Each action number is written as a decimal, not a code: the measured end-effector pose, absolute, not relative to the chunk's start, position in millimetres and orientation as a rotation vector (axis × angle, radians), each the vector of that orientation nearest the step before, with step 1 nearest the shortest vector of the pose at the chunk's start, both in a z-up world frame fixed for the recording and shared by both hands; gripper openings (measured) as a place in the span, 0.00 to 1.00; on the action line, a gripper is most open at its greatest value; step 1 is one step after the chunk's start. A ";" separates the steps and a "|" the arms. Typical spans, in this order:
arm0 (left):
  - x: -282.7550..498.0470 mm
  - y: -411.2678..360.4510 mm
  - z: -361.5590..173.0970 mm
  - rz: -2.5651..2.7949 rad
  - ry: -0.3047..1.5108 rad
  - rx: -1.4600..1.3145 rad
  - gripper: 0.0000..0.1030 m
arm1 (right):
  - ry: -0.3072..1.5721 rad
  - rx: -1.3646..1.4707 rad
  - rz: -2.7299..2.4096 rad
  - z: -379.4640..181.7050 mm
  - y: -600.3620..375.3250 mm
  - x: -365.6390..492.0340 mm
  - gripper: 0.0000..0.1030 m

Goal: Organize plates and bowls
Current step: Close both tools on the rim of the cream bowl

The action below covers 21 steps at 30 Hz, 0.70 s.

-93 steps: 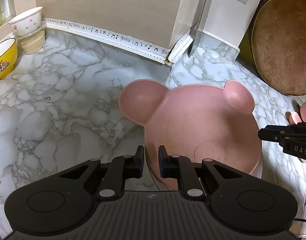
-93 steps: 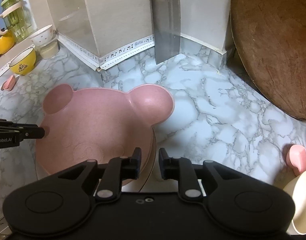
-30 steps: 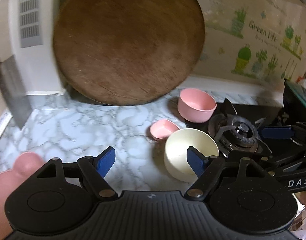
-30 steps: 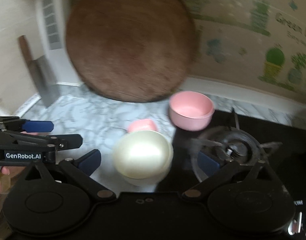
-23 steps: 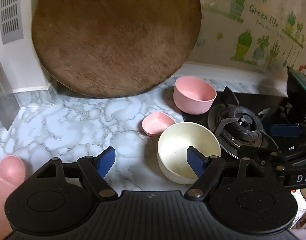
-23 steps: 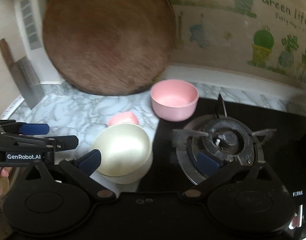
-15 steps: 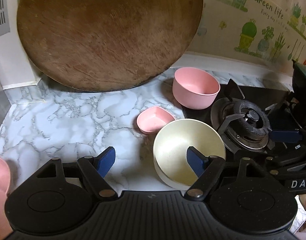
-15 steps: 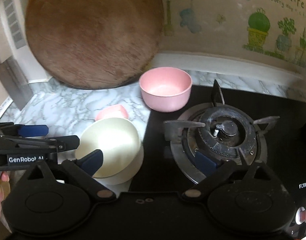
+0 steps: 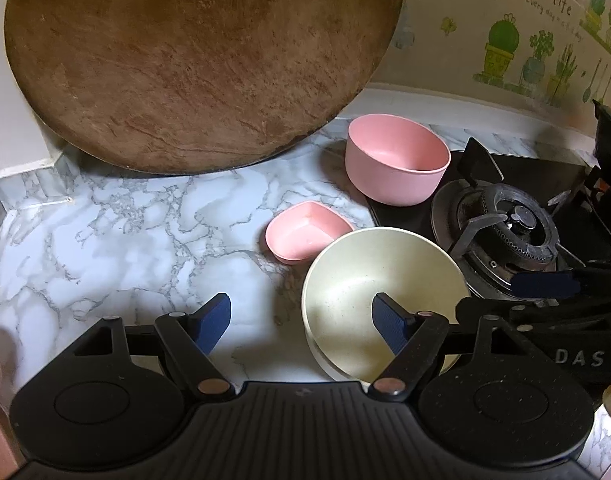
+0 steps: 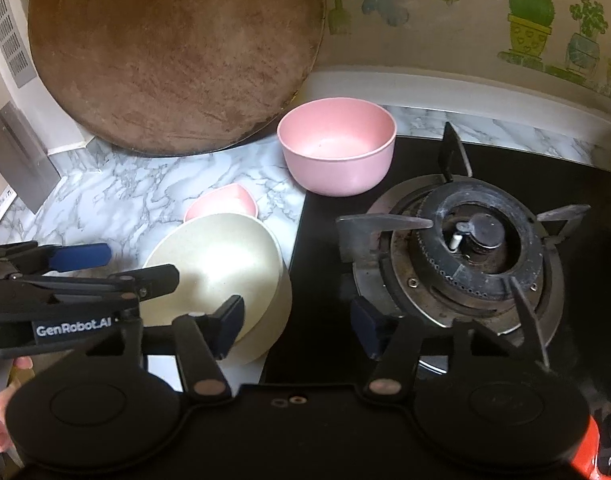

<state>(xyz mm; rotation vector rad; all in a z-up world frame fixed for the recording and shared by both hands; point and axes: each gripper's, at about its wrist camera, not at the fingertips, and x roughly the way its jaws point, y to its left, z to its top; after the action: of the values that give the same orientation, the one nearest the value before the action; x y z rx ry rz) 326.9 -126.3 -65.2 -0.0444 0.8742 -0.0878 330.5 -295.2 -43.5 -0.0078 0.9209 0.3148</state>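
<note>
Cream bowl (image 9: pixel 369 280) sits on marble counter (image 9: pixel 105 248) beside hob. Left gripper (image 9: pixel 301 320) is wide open and empty, rim between its fingers; right gripper (image 10: pixel 297 320) is closing on its right wall, not yet gripping. Seat pads squarely before lifting.

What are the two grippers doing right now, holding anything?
Left gripper: open, holding nothing, cream bowl beneath.
Right gripper: closing, nothing gripped.

Left tool (image 9: pixel 301 322) tilted steeply downward, blue pads well apart, nothing pressed between them. Right tool (image 10: pixel 297 322) likewise pitched down, just beside the left, jaws closing with pads not yet touching anything. Fingertips (image 10: pixel 3 420) of the left hand glimpsed at the frame edge.
</note>
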 end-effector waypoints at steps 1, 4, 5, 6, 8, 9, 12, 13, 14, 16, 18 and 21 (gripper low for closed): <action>328.2 -126.3 -66.4 -0.093 0.878 -0.051 0.66 | 0.921 -0.012 0.317 -44.2 -293.4 331.3 0.54; 332.4 -125.5 -71.1 -0.104 0.905 -0.075 0.55 | 0.938 -0.007 0.335 -46.5 -289.5 334.6 0.45; 333.4 -124.9 -72.4 -0.106 0.910 -0.087 0.48 | 0.947 0.001 0.344 -47.2 -288.9 336.1 0.43; 334.4 -124.2 -73.9 -0.112 0.917 -0.099 0.44 | 0.956 0.008 0.349 -47.9 -288.3 337.6 0.40; 335.4 -123.7 -76.1 -0.118 0.928 -0.111 0.37 | 0.967 0.010 0.353 -48.8 -286.1 339.7 0.35; 335.6 -123.7 -76.7 -0.120 0.930 -0.114 0.36 | 0.971 0.008 0.358 -49.1 -284.7 340.2 0.31; 335.4 -123.3 -77.3 -0.134 0.935 -0.123 0.31 | 0.978 0.007 0.366 -49.5 -281.5 341.2 0.21; 335.5 -122.9 -77.5 -0.141 0.938 -0.127 0.28 | 0.982 0.004 0.363 -49.8 -280.1 341.8 0.18; 335.3 -123.0 -77.3 -0.142 0.939 -0.128 0.24 | 0.982 0.002 0.358 -49.7 -279.1 341.8 0.18; 335.0 -123.3 -77.1 -0.137 0.939 -0.125 0.20 | 0.984 0.005 0.348 -49.8 -278.5 342.3 0.16; 334.4 -123.2 -76.6 -0.132 0.941 -0.120 0.17 | 0.985 0.006 0.339 -49.7 -277.6 342.2 0.15; 332.0 -120.3 -76.7 -0.126 0.942 -0.135 0.13 | 0.984 -0.002 0.332 -49.0 -275.9 341.3 0.14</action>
<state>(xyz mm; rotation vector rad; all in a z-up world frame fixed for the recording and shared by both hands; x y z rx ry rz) 332.0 -120.3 -76.7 -0.1351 0.9422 -0.1259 341.3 -275.9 -49.0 -0.0017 0.9841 0.3316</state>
